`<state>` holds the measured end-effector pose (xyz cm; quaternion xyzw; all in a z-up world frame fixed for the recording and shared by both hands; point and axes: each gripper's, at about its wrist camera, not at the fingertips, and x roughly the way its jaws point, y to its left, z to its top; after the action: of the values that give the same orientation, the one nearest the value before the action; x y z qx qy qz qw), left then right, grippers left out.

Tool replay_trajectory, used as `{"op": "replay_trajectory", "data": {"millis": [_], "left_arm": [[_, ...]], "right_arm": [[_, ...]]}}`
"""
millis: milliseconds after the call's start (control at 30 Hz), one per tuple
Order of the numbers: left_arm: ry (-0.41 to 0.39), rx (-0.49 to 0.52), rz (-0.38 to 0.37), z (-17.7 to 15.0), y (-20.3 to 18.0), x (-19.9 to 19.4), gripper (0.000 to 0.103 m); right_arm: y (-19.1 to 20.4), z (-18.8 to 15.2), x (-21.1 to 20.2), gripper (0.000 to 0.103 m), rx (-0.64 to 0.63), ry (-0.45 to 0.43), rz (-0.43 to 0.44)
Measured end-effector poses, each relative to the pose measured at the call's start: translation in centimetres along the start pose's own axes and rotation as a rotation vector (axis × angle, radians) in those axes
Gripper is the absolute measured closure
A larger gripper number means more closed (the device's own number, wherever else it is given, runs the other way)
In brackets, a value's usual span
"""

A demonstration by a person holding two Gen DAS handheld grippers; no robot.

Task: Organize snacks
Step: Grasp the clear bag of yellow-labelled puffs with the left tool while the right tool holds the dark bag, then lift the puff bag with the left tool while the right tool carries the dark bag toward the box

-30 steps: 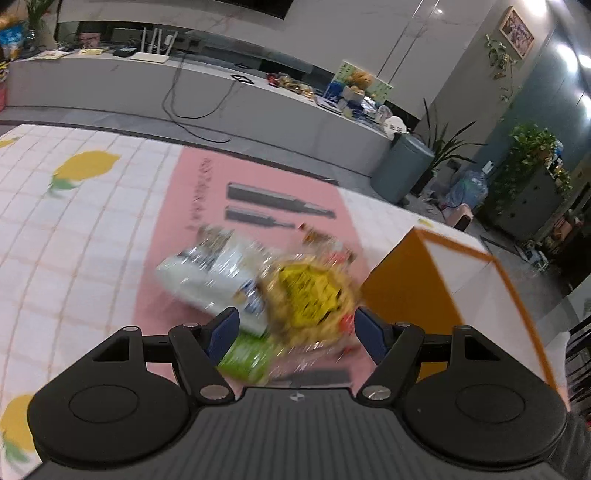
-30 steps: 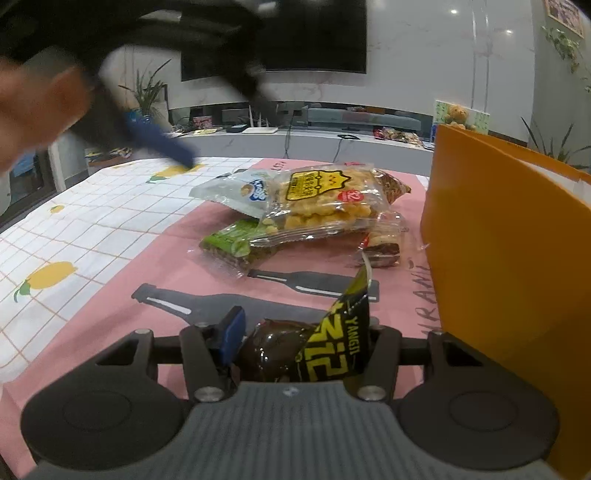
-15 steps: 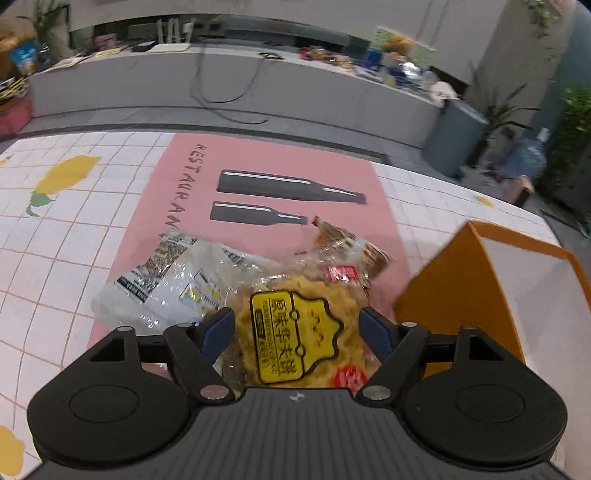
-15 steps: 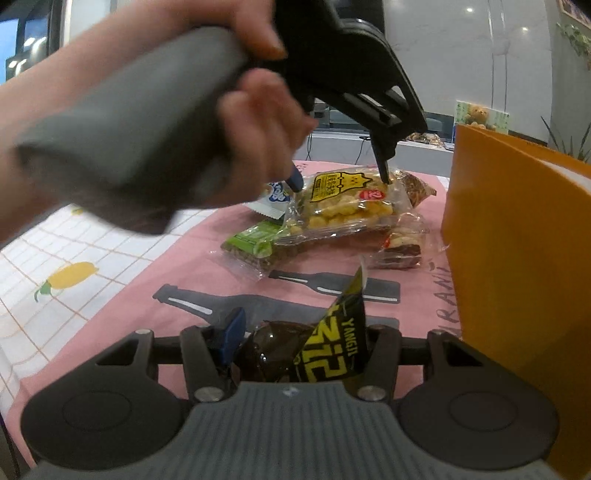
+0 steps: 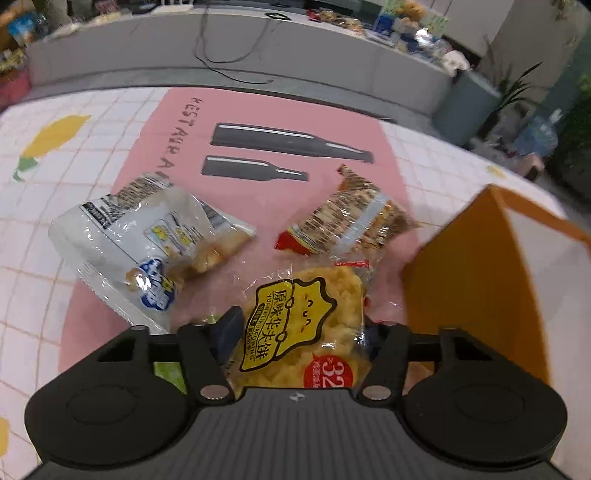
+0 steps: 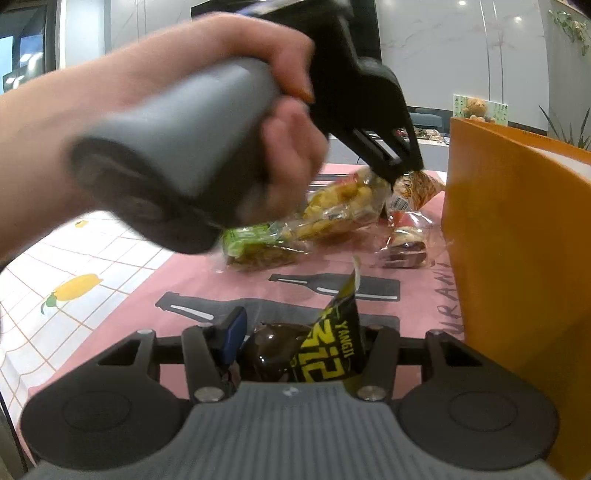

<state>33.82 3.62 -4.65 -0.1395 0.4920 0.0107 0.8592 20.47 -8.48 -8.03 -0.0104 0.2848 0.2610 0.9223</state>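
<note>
Having dropped closer, left tongs just narrowed around the yellow waffle pack

A long grey counter ran across the far side of the room, with a black cable trailing down its front and clutter along its top. A grey bin stood at the counter's right end, with a leafy plant beside it. In the right wrist view, pale marbled wall panels rose at the far side, small ceiling lights glowed above, and a window showed far left.
</note>
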Motion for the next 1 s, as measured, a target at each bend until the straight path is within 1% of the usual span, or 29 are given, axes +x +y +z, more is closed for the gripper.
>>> {"op": "replay_trajectory", "data": {"millis": [67, 133, 200, 267, 367, 500, 600, 700, 800, 900, 1000], "left_arm": [[-0.022, 0.018, -0.045, -0.5, 0.4, -1.6, 0.039], [-0.077, 0.049, -0.102, -1.1, 0.7, -3.7, 0.039], [-0.125, 0.052, -0.151, -1.8, 1.3, -5.9, 0.039], [-0.155, 0.050, -0.173, -2.3, 1.8, -7.7, 0.039], [-0.190, 0.038, -0.186, -3.6, 3.0, -10.8, 0.039], [-0.193, -0.036, -0.185, -5.9, 5.0, -13.6, 0.039], [-0.212, -0.094, -0.187, -7.6, 6.3, -14.5, 0.038], [-0.203, -0.147, -0.217, -9.0, 7.5, -14.0, 0.038], [-0.179, -0.170, -0.219, -9.9, 8.3, -13.4, 0.039], [-0.167, -0.169, -0.216, -10.3, 9.1, -13.1, 0.039], [-0.167, -0.194, -0.224, -10.3, 10.0, -13.2, 0.039]], "right_arm": [[0.0, 0.0, 0.0, 0.052, 0.000, 0.000, 0.000], [0.0, 0.0, 0.1, 0.052, -0.001, 0.000, -0.001], [0.0, 0.0, 0.1, 0.052, -0.003, 0.001, -0.002], [0.1, 0.0, 0.2, 0.052, -0.007, 0.001, -0.005], [0.1, 0.0, 0.2, 0.052, -0.008, 0.001, -0.005], [0.4, 0.0, 0.1, 0.052, -0.024, 0.001, -0.016], [0.4, -0.1, 0.1, 0.053, -0.023, -0.001, -0.016], [0.6, -0.1, 0.1, 0.053, -0.035, -0.003, -0.026], [0.7, -0.1, 0.1, 0.053, -0.046, -0.004, -0.029], [0.9, -0.2, -0.2, 0.054, -0.055, -0.015, -0.040], [1.4, -0.4, -1.0, 0.057, -0.097, -0.067, -0.043]]}}
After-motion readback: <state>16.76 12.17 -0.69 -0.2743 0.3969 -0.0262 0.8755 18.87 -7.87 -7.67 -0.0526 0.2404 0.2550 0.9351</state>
